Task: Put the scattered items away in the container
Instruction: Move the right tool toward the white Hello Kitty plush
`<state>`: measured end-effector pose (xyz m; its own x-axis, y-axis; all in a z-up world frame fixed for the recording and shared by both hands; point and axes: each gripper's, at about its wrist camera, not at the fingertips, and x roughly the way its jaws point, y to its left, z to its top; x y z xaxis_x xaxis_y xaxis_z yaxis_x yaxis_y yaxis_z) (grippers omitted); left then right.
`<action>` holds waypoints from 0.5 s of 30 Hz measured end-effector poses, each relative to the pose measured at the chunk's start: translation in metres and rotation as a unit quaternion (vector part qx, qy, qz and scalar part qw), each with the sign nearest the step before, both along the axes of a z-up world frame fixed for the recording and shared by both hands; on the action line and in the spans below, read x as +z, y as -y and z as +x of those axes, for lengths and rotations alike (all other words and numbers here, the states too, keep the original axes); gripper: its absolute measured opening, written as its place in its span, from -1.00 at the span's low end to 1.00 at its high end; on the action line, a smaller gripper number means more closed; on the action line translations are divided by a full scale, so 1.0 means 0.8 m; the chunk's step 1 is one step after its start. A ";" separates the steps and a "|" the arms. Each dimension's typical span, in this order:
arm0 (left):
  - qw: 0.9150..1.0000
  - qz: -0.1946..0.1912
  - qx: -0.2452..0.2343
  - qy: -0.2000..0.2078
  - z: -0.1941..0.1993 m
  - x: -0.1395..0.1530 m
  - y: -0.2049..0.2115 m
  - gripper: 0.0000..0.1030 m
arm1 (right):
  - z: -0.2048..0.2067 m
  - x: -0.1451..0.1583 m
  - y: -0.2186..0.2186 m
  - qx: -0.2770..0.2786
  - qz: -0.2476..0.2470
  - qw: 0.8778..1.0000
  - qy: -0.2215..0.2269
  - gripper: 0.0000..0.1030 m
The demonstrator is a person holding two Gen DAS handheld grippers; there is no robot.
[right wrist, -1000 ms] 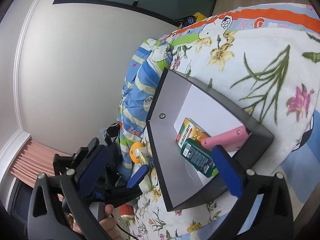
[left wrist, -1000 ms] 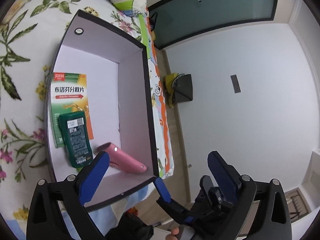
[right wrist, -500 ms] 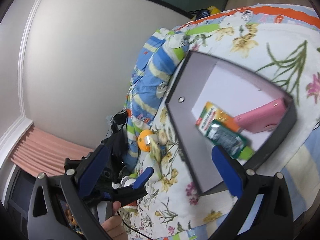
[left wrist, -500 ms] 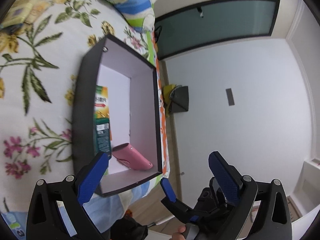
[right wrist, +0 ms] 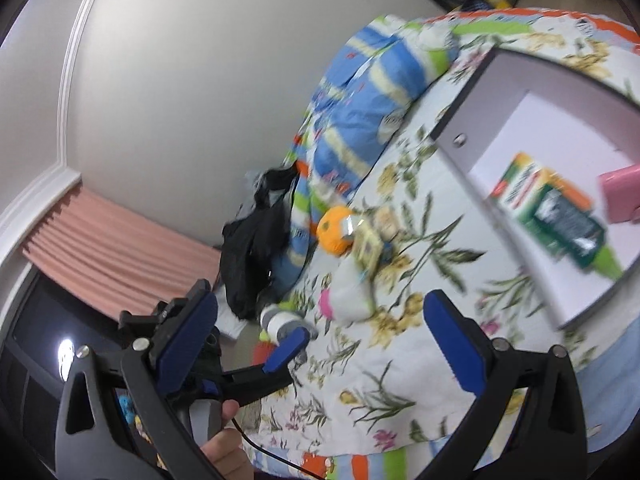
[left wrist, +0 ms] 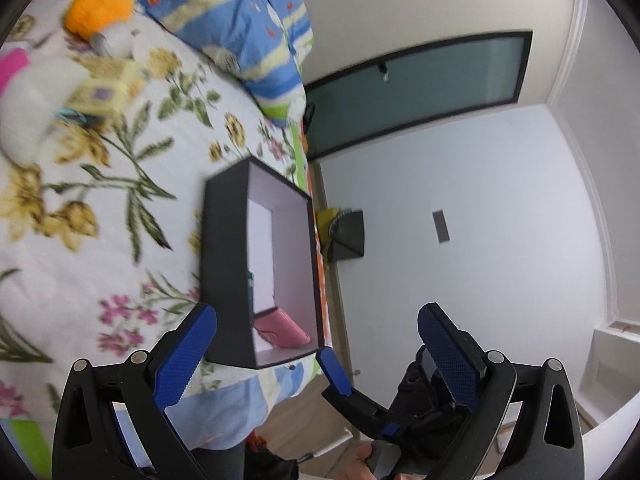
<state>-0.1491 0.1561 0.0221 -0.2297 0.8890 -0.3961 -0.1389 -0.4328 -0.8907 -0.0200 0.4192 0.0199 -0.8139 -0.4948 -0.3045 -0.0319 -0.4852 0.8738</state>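
**Both grippers spread and empty above the bed, container partly filled**

The left gripper (left wrist: 316,344) had its blue-padded fingers (left wrist: 186,354) spread wide, with nothing between them and nothing touching them. The right gripper (right wrist: 320,328) was likewise fully released, its fingers (right wrist: 454,340) well apart and holding nothing. Each gripper appeared in the other's view, low in the frame, with part of the person's hand (right wrist: 224,452) on its handle.

The container (left wrist: 224,264), a dark box with a pale lining, sat on the floral bedspread (left wrist: 92,232) near the edge of the bed. Inside it lay a pink item (left wrist: 284,332) against one end wall, an orange-and-green carton (right wrist: 520,184), and a dark green packet (right wrist: 568,220) lying across that carton. Printing showed on both the carton and the packet, but motion blur made it unreadable.

Outside the container, well apart from it, a loose cluster remained on the bedspread: an orange plush toy (right wrist: 334,230), a small yellowish box (right wrist: 368,248) just beside it, and a white object with a pink patch (right wrist: 352,296) nearer the right gripper. A blue striped quilt (right wrist: 360,92) was bunched against the wall beyond them, and a black bag (right wrist: 256,252) hung beside the bed.
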 end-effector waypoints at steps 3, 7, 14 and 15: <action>1.000 0.004 0.027 -0.001 -0.006 0.001 0.050 0.96 | -0.019 0.000 0.038 0.028 0.004 1.000 0.004 1.00; 0.998 0.008 0.066 0.006 -0.018 -0.009 0.117 0.96 | -0.045 -0.008 0.088 0.059 0.009 0.998 0.013 1.00; 0.993 0.016 0.112 0.043 -0.043 -0.060 0.205 0.96 | -0.098 -0.040 0.168 0.106 0.016 0.993 0.041 1.00; 0.992 0.017 0.117 0.050 -0.047 -0.070 0.216 0.96 | -0.106 -0.045 0.178 0.112 0.018 0.993 0.046 1.00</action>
